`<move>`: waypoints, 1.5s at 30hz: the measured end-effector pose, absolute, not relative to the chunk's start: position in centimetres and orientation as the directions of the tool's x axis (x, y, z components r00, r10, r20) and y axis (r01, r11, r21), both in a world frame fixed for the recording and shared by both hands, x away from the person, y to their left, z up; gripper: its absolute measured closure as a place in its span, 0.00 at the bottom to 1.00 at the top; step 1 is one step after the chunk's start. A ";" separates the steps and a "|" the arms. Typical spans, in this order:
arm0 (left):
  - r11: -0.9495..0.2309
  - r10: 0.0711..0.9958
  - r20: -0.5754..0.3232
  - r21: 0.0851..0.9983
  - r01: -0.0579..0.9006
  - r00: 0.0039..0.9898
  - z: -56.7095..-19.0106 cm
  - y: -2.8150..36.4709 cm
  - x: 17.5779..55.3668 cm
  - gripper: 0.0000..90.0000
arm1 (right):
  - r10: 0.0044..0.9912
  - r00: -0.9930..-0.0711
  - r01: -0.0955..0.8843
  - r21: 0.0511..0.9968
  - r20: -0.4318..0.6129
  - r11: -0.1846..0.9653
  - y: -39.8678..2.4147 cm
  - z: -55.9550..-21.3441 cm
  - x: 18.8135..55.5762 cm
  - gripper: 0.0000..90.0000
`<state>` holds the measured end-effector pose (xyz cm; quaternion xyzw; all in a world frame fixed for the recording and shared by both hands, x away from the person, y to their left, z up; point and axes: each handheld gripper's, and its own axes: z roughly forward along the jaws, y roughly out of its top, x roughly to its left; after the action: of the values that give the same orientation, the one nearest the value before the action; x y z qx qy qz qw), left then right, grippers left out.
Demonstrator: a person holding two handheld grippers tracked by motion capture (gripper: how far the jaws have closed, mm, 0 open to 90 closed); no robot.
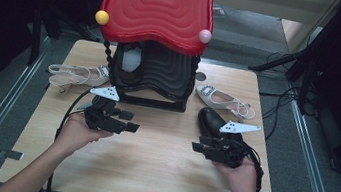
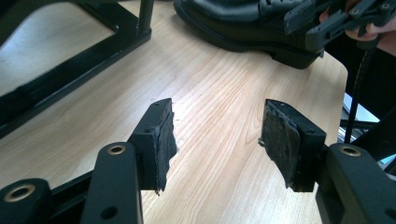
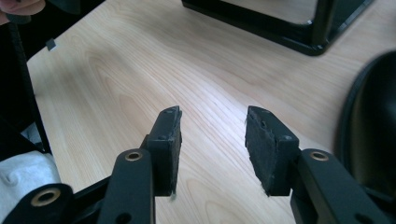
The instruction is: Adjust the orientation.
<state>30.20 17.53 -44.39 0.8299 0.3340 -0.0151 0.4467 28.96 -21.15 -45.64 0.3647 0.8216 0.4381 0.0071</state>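
Centrally in the high view, two hand-held grippers hover over the pale wooden tabletop (image 1: 161, 150), facing each other. The right gripper (image 1: 195, 146), at lower right of the frame, lies just beside the glossy black leather dress shoe (image 1: 215, 122), which rests on the table directly above and behind it; the left gripper (image 1: 134, 127), left of centre, is well apart from that shoe. The shoe's long axis runs from its rounded toe at upper left toward its heel at lower right, partly hidden under the right gripper's grey plate. Seen from the right gripper view, the shoe's dark curved flank (image 3: 371, 135) stands at the right edge, off to the side of the jaws rather than between them, so the likely next move calls for a turn toward it. Both grippers stand open and hold nothing: bare wood shows between each pair of pads (image 2: 156, 140) (image 3: 261, 144). From the left gripper view, the shoe's sole and heel (image 2: 261, 42) cross the upper frame. Behind stand a black wavy shoe rack with red top (image 1: 154, 68) and two pale strapped sandals (image 1: 73, 75) (image 1: 223, 101).
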 end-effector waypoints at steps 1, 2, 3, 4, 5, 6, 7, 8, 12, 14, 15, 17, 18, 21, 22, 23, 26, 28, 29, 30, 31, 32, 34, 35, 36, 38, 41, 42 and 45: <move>-0.386 0.540 -0.317 0.730 0.564 0.779 -44.6 17.3 30.2 0.49 | 0.611 -0.729 0.598 0.721 0.308 0.350 -21.3 -45.7 28.9 0.64; -0.392 0.538 -0.317 0.726 0.565 0.781 -44.8 17.2 30.2 0.49 | 0.623 -0.723 0.600 0.717 0.297 0.354 -21.7 -45.7 28.8 0.63; -0.400 0.535 -0.315 0.723 0.563 0.784 -44.9 17.1 30.3 0.49 | 0.633 -0.716 0.606 0.712 0.293 0.355 -21.9 -45.7 28.6 0.63; -0.399 0.535 -0.317 0.723 0.565 0.783 -44.9 17.0 30.3 0.49 | 0.640 -0.713 0.606 0.710 0.286 0.358 -22.2 -45.7 28.5 0.63; -0.401 0.530 -0.317 0.723 0.562 0.786 -45.0 16.9 30.4 0.50 | 0.647 -0.706 0.611 0.709 0.288 0.351 -22.5 -45.8 28.4 0.64; -0.400 0.529 -0.321 0.722 0.564 0.786 -45.1 16.8 30.4 0.50 | 0.647 -0.703 0.615 0.709 0.295 0.345 -22.8 -45.8 28.3 0.64; -0.401 0.528 -0.318 0.724 0.561 0.787 -45.1 16.8 30.4 0.50 | 0.652 -0.698 0.620 0.707 0.297 0.341 -23.0 -45.8 28.2 0.64; -0.399 0.525 -0.317 0.728 0.557 0.790 -45.1 16.8 30.5 0.50 | 0.657 -0.693 0.622 0.707 0.297 0.338 -23.3 -45.8 28.0 0.65; -0.391 0.517 -0.328 0.731 0.559 0.791 -45.1 16.7 30.7 0.50 | 0.672 -0.674 0.635 0.706 0.307 0.314 -24.5 -45.8 27.8 0.66; -0.391 0.516 -0.324 0.734 0.555 0.793 -45.1 16.6 30.8 0.50 | 0.680 -0.664 0.640 0.706 0.310 0.303 -25.0 -45.7 27.7 0.66; -0.397 0.514 -0.321 0.733 0.553 0.795 -45.1 16.5 30.9 0.50 | 0.689 -0.659 0.639 0.708 0.302 0.301 -25.3 -45.7 27.5 0.66; -0.396 0.511 -0.323 0.734 0.552 0.797 -45.1 16.4 31.0 0.50 | 0.703 -0.647 0.643 0.707 0.296 0.294 -25.9 -45.6 27.3 0.67; -0.395 0.508 -0.328 0.734 0.553 0.797 -45.2 16.3 31.1 0.50 | 0.709 -0.641 0.643 0.709 0.293 0.288 -26.2 -45.5 27.2 0.67; -0.394 0.506 -0.330 0.733 0.554 0.796 -45.2 16.2 31.3 0.50 | 0.729 -0.616 0.653 0.710 0.297 0.264 -27.4 -45.3 26.7 0.67; -0.395 0.504 -0.331 0.733 0.554 0.798 -45.2 16.2 31.4 0.51 | 0.734 -0.611 0.654 0.712 0.297 0.256 -27.8 -45.2 26.6 0.68; -0.398 0.502 -0.332 0.731 0.554 0.798 -45.2 16.2 31.4 0.51 | 0.742 -0.602 0.657 0.712 0.295 0.250 -28.1 -45.2 26.4 0.68; -0.396 0.501 -0.335 0.731 0.556 0.798 -45.3 16.1 31.6 0.51 | 0.758 -0.582 0.662 0.713 0.294 0.232 -29.2 -45.1 25.9 0.68; -0.394 0.500 -0.336 0.732 0.555 0.798 -45.3 16.1 31.8 0.51 | 0.772 -0.567 0.669 0.709 0.289 0.225 -29.8 -45.2 25.7 0.68; -0.394 0.499 -0.338 0.731 0.557 0.798 -45.3 16.1 31.9 0.51 | 0.776 -0.561 0.672 0.705 0.287 0.225 -30.0 -45.3 25.7 0.68; -0.395 0.501 -0.338 0.730 0.558 0.797 -45.3 16.1 32.0 0.51 | 0.783 -0.551 0.678 0.701 0.288 0.219 -30.2 -45.4 25.7 0.68; -0.394 0.501 -0.339 0.730 0.559 0.796 -45.3 16.1 32.0 0.51 | 0.788 -0.542 0.686 0.696 0.292 0.214 -30.4 -45.6 25.8 0.68; -0.390 0.501 -0.344 0.730 0.562 0.794 -45.3 16.0 32.0 0.51 | 0.793 -0.535 0.692 0.689 0.291 0.214 -30.4 -45.7 25.9 0.68; -0.392 0.502 -0.343 0.728 0.562 0.794 -45.4 16.0 32.1 0.51 | 0.799 -0.530 0.699 0.680 0.284 0.222 -30.2 -46.1 26.2 0.68; -0.396 0.503 -0.342 0.726 0.563 0.794 -45.4 16.0 32.1 0.51 | 0.806 -0.524 0.703 0.674 0.275 0.226 -30.0 -46.1 26.4 0.69; -0.397 0.503 -0.342 0.724 0.564 0.794 -45.4 16.1 32.1 0.51 | 0.811 -0.521 0.699 0.678 0.266 0.227 -29.8 -46.1 26.5 0.69; -0.393 0.501 -0.343 0.728 0.562 0.795 -45.4 16.2 32.0 0.51 | 0.812 -0.513 0.702 0.681 0.278 0.210 -29.7 -46.1 26.8 0.69; -0.385 0.505 -0.345 0.731 0.563 0.792 -45.4 16.2 31.9 0.51 | 0.815 -0.504 0.721 0.659 0.286 0.214 -29.0 -46.6 27.6 0.70; -0.385 0.506 -0.344 0.731 0.564 0.791 -45.4 16.3 31.9 0.51 | 0.818 -0.498 0.730 0.648 0.288 0.216 -28.7 -46.8 27.9 0.70; -0.385 0.511 -0.342 0.729 0.566 0.788 -45.4 16.4 31.7 0.51 | 0.824 -0.484 0.752 0.622 0.296 0.218 -27.7 -47.3 28.8 0.70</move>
<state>31.75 16.45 -45.43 0.8317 0.3238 -0.0307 0.4499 28.81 -27.67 -47.29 0.5056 0.7789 0.3677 0.0487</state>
